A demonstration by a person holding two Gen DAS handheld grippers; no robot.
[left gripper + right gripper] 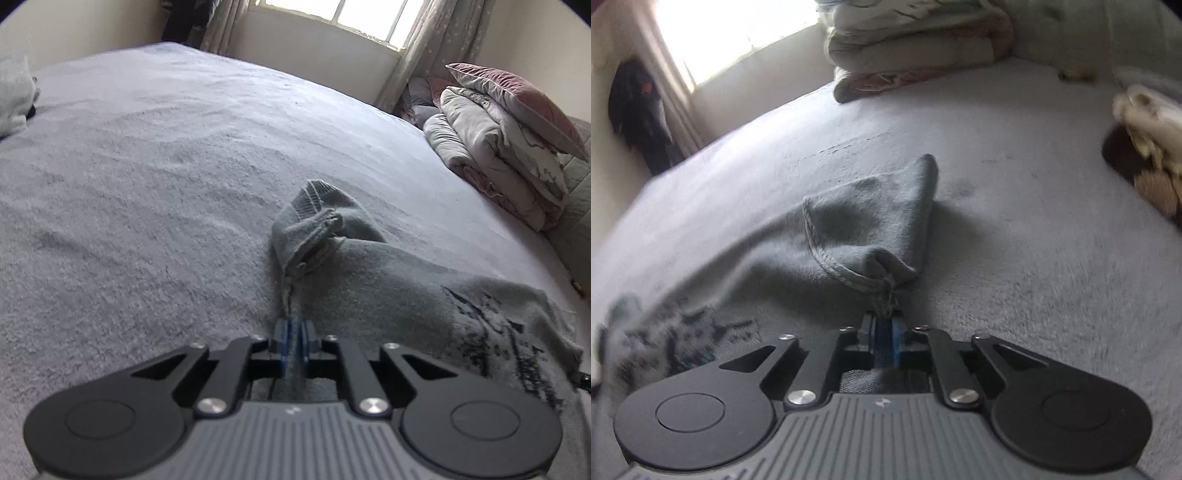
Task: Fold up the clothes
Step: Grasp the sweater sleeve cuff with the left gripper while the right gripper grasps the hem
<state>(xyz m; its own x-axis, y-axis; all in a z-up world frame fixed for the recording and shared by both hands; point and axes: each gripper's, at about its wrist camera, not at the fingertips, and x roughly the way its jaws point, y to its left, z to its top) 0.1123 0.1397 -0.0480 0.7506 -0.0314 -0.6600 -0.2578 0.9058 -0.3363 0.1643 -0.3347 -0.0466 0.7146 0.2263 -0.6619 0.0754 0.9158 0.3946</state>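
- A grey sweatshirt lies on the bed, partly spread, with a dark print on the chest and a sleeve cuff bunched ahead of the left gripper.
- The left gripper has its blue pads closed on a thin ridge of the sweatshirt's edge; the cloth runs back between the jaws.
- The right gripper is likewise pinched on a gathered bit of hem or seam, with the cloth rising in a tented peak beyond it.
- Judged from this, the step in hand is the opening grasp: both sides are held and no fold is made yet.
- The next move likely calls for lifting both held edges together and laying the sweatshirt flat, keeping the pull even so that neither pinch slips.
- A stack of folded bedding sits well apart, near the headboard.
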